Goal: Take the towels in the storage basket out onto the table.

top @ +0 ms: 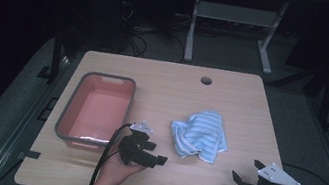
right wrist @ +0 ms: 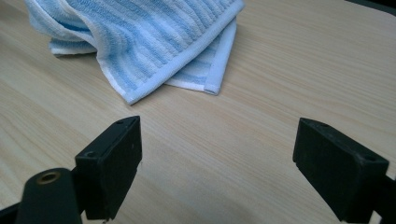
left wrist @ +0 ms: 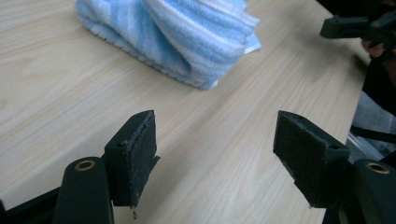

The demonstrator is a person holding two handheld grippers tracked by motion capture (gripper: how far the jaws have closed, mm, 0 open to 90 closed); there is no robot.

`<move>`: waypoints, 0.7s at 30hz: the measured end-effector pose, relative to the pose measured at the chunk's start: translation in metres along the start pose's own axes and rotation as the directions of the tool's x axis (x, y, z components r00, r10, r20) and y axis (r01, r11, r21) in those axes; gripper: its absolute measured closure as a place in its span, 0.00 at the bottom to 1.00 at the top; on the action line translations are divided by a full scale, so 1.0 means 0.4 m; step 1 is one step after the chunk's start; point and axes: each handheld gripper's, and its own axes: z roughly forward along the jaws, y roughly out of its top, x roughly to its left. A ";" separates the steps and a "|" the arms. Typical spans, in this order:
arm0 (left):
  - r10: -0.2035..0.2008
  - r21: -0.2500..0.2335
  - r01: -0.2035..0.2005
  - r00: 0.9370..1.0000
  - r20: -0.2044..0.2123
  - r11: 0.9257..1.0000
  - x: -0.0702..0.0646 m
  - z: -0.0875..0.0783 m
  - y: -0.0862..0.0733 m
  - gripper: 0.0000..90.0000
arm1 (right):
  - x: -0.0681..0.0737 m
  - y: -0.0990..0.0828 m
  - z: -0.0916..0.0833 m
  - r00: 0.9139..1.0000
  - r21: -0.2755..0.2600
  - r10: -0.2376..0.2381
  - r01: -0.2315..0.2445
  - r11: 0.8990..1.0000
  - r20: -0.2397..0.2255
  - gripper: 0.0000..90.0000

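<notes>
Blue towel (top: 199, 141) between two parted tools (top: 161, 160), apparently untouched.

No words to read, no numbers, no labels, no signs (not on any thing here)

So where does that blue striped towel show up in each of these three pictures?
High view: blue striped towel lies mid-table, right of the pink bin.
Left gripper view: top centre, beyond the open jaws.
Right gripper view: top left.
Shared landmark: the wooden table.
</notes>
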 end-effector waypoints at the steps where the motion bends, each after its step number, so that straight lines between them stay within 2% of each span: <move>1: 0.001 0.001 -0.001 1.000 0.002 1.000 0.000 -0.001 -0.003 0.33 | 0.000 0.001 -0.001 1.000 0.000 -0.002 0.002 1.000 0.000 0.17; 13: 0.023 0.019 -0.023 1.000 -0.018 1.000 -0.022 -0.010 -0.043 0.33 | 0.001 0.000 -0.007 1.000 -0.006 -0.003 0.003 1.000 0.002 0.17; 21: 0.018 0.014 -0.018 1.000 -0.010 1.000 -0.031 -0.014 -0.084 0.32 | 0.000 -0.002 -0.013 1.000 -0.013 0.001 -0.001 1.000 -0.003 0.17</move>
